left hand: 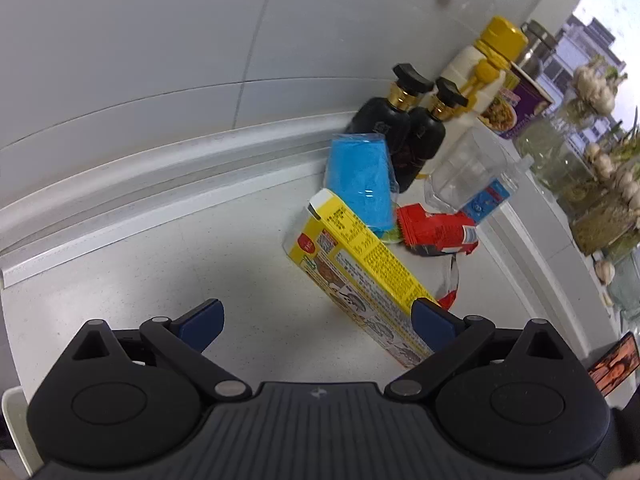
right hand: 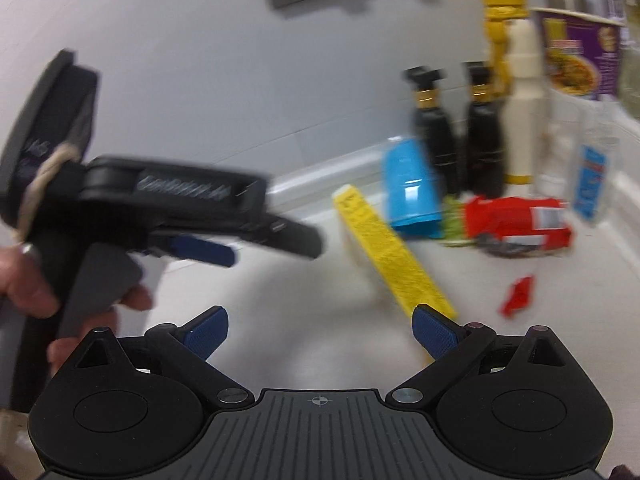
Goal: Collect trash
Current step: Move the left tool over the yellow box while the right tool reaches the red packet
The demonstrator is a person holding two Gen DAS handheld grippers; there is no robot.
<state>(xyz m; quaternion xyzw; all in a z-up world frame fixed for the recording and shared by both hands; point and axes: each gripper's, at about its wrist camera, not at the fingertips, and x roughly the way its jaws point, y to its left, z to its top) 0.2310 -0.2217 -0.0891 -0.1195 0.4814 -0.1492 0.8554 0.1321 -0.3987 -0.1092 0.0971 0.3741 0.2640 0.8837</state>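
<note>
White speckled counter point(left hand: 240, 240) meets grey tiled wall point(left hand: 160, 40).

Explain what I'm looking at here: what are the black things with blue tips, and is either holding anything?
They are two hand-held grabbers, one per hand, each with a camera looking along its blue tips. One picture comes from the left tool, the other from the right tool, which also sees the left one and the hand gripping it. Both are open and empty. On the counter lie a yellow box, a blue packet and a red wrapper, with bottles behind.
</note>
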